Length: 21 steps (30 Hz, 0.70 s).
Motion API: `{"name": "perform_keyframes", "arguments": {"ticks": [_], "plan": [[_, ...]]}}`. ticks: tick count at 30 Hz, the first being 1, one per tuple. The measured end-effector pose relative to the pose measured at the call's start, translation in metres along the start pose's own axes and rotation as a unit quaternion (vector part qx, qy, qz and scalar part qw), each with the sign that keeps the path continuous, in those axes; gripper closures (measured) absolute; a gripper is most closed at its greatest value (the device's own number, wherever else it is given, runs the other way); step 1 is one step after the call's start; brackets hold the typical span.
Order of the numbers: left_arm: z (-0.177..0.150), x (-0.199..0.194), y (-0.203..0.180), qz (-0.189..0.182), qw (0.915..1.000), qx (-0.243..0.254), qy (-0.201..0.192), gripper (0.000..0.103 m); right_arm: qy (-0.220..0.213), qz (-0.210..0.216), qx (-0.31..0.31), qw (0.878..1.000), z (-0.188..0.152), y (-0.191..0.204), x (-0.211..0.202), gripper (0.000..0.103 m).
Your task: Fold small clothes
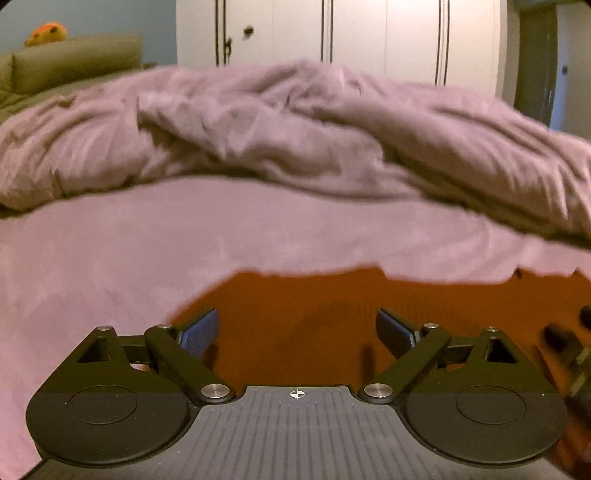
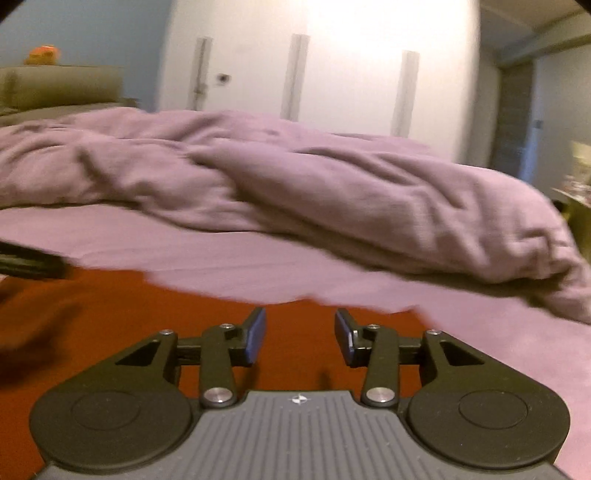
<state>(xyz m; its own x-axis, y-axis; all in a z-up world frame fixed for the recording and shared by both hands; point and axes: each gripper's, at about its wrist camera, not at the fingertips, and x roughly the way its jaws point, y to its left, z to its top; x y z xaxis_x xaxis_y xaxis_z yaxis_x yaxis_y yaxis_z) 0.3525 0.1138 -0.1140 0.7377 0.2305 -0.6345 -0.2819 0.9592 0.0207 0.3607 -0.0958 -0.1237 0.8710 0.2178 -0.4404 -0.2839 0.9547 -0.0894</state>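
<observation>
Bedsheet (image 1: pixel 110 258); orange garment (image 1: pixel 295 314) beneath parted jaws

Item count: one rust-red garment (image 1: pixel 295 306) lying flat at the near edge of the bed (image 1: pixel 110 251), and one bunched mauve duvet (image 1: pixel 277 129) across the bed's far side. Two grippers: left gripper (image 1: pixel 297 332) and right gripper (image 2: pixel 299 334). One orange soft toy (image 1: pixel 46 33) sits on one olive sofa (image 1: pixel 74 62), before one white wardrobe (image 1: pixel 369 33).

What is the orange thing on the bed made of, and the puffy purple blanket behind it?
The orange garment looks like thin soft cloth, matte: it lies flat with a wavy edge. The purple blanket looks like padded, slightly fuzzy fabric: it bunches in thick, rounded folds without shine. Blur hides the weave on both.
</observation>
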Motion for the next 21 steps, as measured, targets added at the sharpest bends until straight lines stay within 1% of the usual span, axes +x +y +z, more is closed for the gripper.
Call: {"name": "perform_keyframes", "arguments": {"ticks": [1, 2, 4, 5, 6, 7, 9, 12, 13, 16, 18, 21], "plan": [[-0.004, 0.005, -0.001, 0.004, 1.0, -0.005, 0.007, 0.007, 0.003, 0.012, -0.016, 1.0, -0.006, 0.014, 0.0, 0.055], [-0.007, 0.01, -0.001, 0.012, 0.9998, -0.008, 0.01, 0.007, 0.007, 0.017, -0.038, 0.999, -0.011, 0.027, 0.002, 0.055], [-0.011, 0.015, 0.001, 0.019, 0.9997, -0.01, 0.009, 0.007, 0.003, 0.003, -0.081, 0.997, -0.021, 0.043, 0.006, 0.054], [-0.012, 0.017, 0.002, 0.017, 0.9998, -0.011, 0.008, 0.007, 0.004, -0.003, -0.084, 0.996, -0.021, 0.043, 0.01, 0.052], [-0.011, 0.019, 0.003, 0.016, 0.9998, -0.012, 0.007, 0.007, 0.008, -0.004, -0.074, 0.997, -0.019, 0.038, 0.013, 0.051], [-0.011, 0.02, 0.004, 0.016, 0.9998, -0.013, 0.005, 0.007, 0.012, -0.009, -0.064, 0.998, -0.016, 0.032, 0.018, 0.05], [-0.012, 0.022, 0.005, 0.015, 0.9998, -0.015, 0.007, 0.005, 0.019, -0.034, -0.058, 0.998, -0.014, 0.019, 0.026, 0.05], [-0.015, 0.022, 0.007, 0.01, 0.9998, -0.019, 0.006, 0.005, 0.04, -0.063, -0.025, 0.997, -0.014, -0.009, 0.037, 0.047], [-0.015, 0.023, 0.007, 0.009, 0.9998, -0.019, 0.007, 0.005, 0.043, -0.071, -0.013, 0.996, -0.015, -0.02, 0.038, 0.044], [-0.014, 0.023, 0.008, 0.009, 0.9998, -0.016, 0.01, 0.004, 0.055, -0.097, 0.021, 0.994, -0.019, -0.052, 0.041, 0.044], [-0.014, 0.023, 0.009, 0.007, 0.9998, -0.015, 0.011, 0.002, 0.058, -0.119, 0.033, 0.991, -0.022, -0.071, 0.039, 0.044], [-0.013, 0.019, 0.016, 0.007, 0.9998, -0.012, 0.014, 0.002, 0.064, -0.137, 0.063, 0.986, -0.023, -0.096, 0.034, 0.044]]}}
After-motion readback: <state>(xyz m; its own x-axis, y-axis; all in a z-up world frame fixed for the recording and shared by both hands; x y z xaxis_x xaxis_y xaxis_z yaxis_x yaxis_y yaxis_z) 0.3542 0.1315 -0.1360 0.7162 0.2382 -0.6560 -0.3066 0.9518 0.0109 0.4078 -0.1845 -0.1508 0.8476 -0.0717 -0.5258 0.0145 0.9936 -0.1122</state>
